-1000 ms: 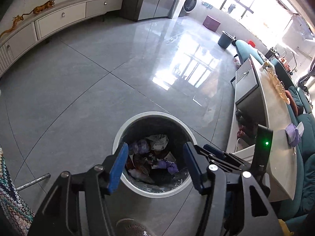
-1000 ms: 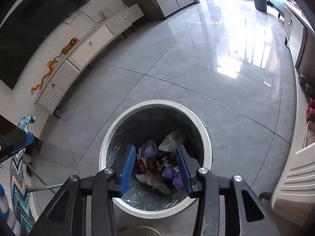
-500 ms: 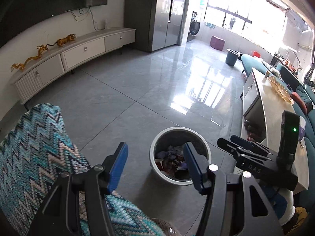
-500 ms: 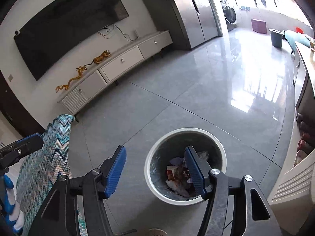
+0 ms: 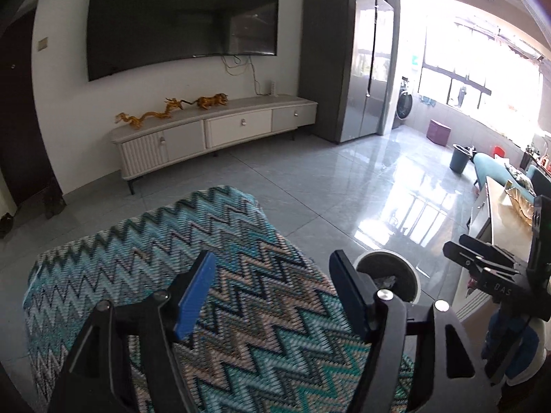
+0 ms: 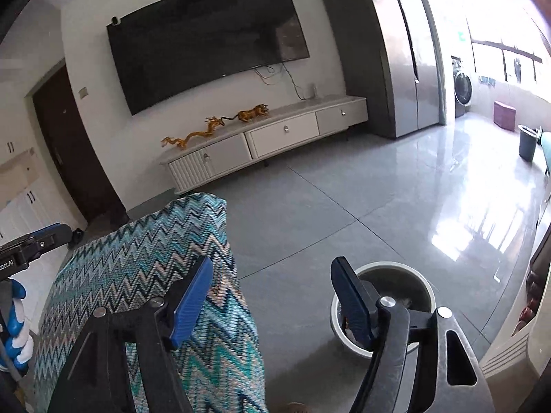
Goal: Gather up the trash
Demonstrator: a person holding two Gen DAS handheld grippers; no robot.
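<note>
From the left wrist view, the left tongs (image 5: 272, 290) stand spread and are widening, with nothing between the blue pads (image 5: 194, 296); behind the gap lies only the zigzag-patterned cushion (image 5: 165, 258), teal and grey, which fills the lower middle. The trash bin (image 5: 409, 272), a round white-rimmed pail, stands on the grey tiled floor (image 5: 310, 186) just to the right of that cushion, partly hidden by the right-hand pad. Scraps show dimly inside it; what they are cannot be told. The right tongs (image 5: 482, 258) come into view to the right of the bin, black, in front of a pale worktop (image 5: 506, 220). Beyond the bin, against the far wall, stands a low white cabinet (image 5: 220, 130) under a dark television (image 5: 182, 17).

From the right wrist view, the right tongs (image 6: 272, 292) are likewise released and spreading wider, empty between the pads. The bin (image 6: 427, 285) sits on the floor at lower right, its near rim behind the right-hand pad, with the cushion (image 6: 144, 251) to its left. Part of the left tongs (image 6: 34, 244) pokes in at the picture's left edge, beyond the cushion.
</note>
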